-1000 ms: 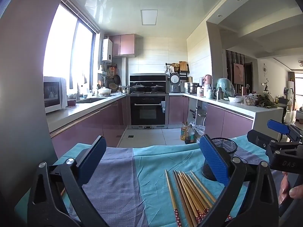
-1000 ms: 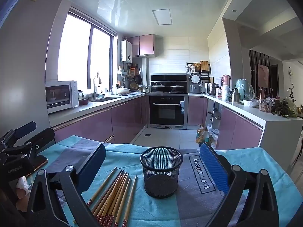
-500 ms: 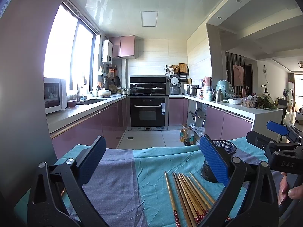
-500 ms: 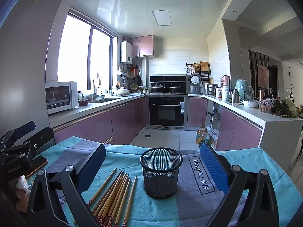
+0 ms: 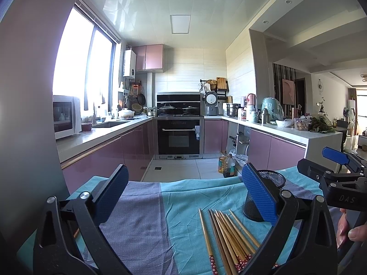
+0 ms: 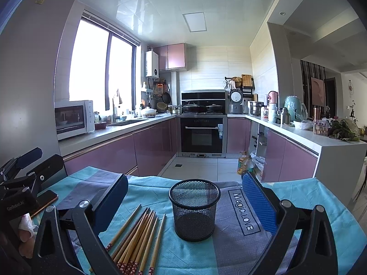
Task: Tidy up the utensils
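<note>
Several wooden chopsticks (image 5: 229,236) with red patterned ends lie fanned on the teal and grey cloth (image 5: 146,217). A black mesh cup (image 6: 194,208) stands upright and looks empty, just right of the chopsticks (image 6: 137,236). My left gripper (image 5: 183,197) hovers open above the cloth, left of the chopsticks, with the mesh cup (image 5: 263,197) partly behind its right finger. My right gripper (image 6: 183,201) is open too, and the cup sits between its fingers farther ahead. Each gripper appears at the edge of the other's view, held by a hand.
A phone (image 6: 44,202) lies on the cloth at the left. The table's far edge (image 5: 190,181) drops to the kitchen floor, where oil bottles (image 5: 226,166) stand. Purple cabinets, an oven (image 6: 201,135) and crowded counters lie beyond.
Both views have shifted very slightly; the chopsticks and cup stay where they were, and both grippers remain open.
</note>
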{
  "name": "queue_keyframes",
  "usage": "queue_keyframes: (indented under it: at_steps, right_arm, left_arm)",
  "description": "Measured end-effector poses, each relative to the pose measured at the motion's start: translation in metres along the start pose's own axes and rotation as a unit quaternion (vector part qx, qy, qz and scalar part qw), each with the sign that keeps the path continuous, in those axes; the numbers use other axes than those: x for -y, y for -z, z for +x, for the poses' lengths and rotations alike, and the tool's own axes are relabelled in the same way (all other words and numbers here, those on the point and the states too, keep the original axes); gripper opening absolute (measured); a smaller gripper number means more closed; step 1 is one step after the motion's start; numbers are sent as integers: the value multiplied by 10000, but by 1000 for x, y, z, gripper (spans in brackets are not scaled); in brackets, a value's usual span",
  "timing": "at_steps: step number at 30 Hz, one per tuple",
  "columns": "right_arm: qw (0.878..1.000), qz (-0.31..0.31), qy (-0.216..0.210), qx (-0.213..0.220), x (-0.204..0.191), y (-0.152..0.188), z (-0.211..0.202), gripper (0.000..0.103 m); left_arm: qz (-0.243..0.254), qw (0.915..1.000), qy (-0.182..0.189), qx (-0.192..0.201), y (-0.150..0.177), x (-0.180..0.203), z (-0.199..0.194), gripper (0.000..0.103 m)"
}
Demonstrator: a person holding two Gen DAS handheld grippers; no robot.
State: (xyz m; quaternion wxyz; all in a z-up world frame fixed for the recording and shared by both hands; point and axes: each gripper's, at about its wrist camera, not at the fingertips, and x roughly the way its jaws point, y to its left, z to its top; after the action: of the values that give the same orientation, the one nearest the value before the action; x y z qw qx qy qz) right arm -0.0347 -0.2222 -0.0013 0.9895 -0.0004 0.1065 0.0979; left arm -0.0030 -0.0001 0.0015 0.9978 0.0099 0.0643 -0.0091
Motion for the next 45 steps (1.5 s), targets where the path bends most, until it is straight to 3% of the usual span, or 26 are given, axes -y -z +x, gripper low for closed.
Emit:
queue_keyframes:
  at_steps: [45]
  right_arm:
    - [10000, 59, 21, -16, 2, 6, 5, 96]
  left_arm:
    - [-3, 10000, 7, 19, -2, 3, -3, 97]
